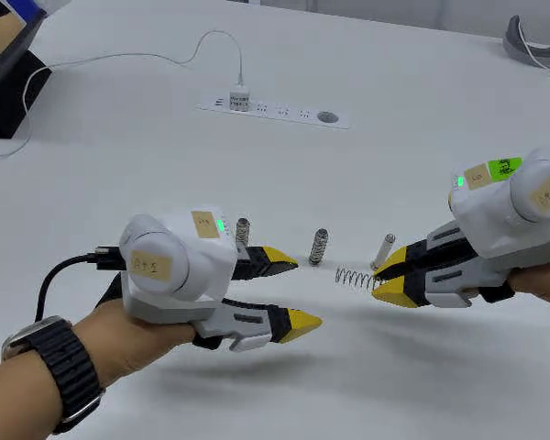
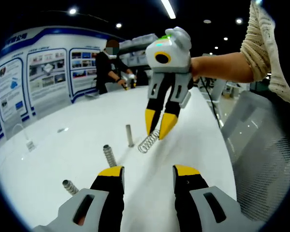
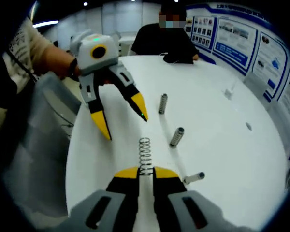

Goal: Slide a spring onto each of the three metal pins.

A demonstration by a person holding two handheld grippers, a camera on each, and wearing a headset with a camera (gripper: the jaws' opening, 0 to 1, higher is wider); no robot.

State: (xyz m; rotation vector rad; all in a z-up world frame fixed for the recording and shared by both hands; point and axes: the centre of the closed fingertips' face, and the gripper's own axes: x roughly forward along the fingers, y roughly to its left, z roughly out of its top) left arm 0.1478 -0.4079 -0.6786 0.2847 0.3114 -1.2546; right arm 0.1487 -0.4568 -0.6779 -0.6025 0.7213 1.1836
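Three short metal pins stand in a row on the white table (image 1: 165,165). The left pin (image 1: 243,231) and the middle pin (image 1: 319,246) each carry a spring; the right pin (image 1: 385,249) is bare. My right gripper (image 1: 383,282) is shut on one end of a loose spring (image 1: 353,277), which sticks out toward the bare pin (image 3: 194,178) and lies just short of it. The same spring (image 3: 145,153) rises from my right gripper (image 3: 145,172). My left gripper (image 1: 298,293) hangs open near the left pin, holding nothing, as its own view (image 2: 148,171) confirms.
A white power strip (image 1: 275,108) with a plugged-in cable lies further back. A dark device (image 1: 5,78) sits at the far left and a grey object (image 1: 536,41) at the far right. A person (image 3: 166,38) sits across the table.
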